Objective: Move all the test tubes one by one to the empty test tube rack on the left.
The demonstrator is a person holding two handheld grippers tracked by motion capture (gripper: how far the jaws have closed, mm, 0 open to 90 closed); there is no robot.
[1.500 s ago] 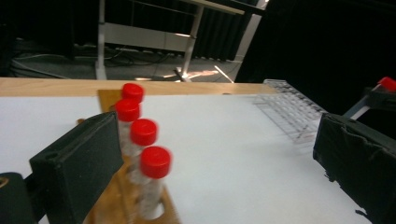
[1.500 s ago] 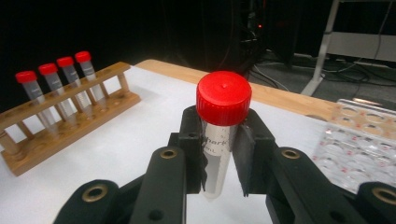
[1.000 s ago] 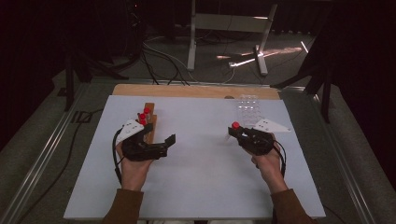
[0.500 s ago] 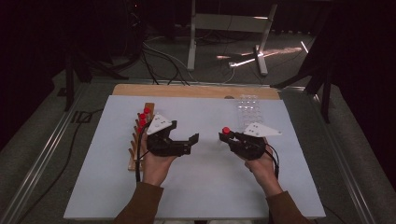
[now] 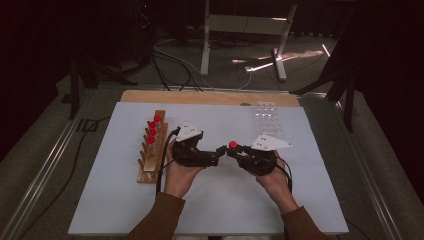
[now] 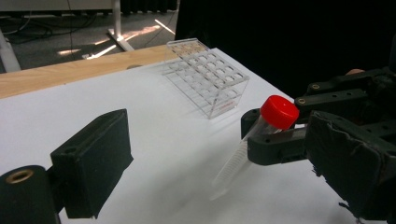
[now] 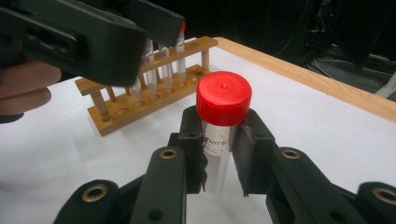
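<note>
Right gripper [image 7: 219, 154] clamped on a clear plastic tube with red screw cap [image 7: 223, 100], pads gripping just below the cap, tube hanging tip-down over the white table sheet [image 5: 215, 200].

Left gripper [image 5: 218, 151] carries nothing; its jaws stand wide, have just been closing a little, and the red cap sits between them untouched.

Likely step: handover or cap grip. To do it well, bring the left pads square onto the cap's ribbed sides or the bare tube wall below the right pads, close firmly before the right lets go; smooth plastic may slip or swivel.

Beyond the left gripper's tips: clear acrylic grid rack [image 6: 208, 79], hard, glossy. Behind the left gripper, seen from the right one: wooden peg rack with red-capped tubes [image 5: 152, 145], turned posts, matte grain.
</note>
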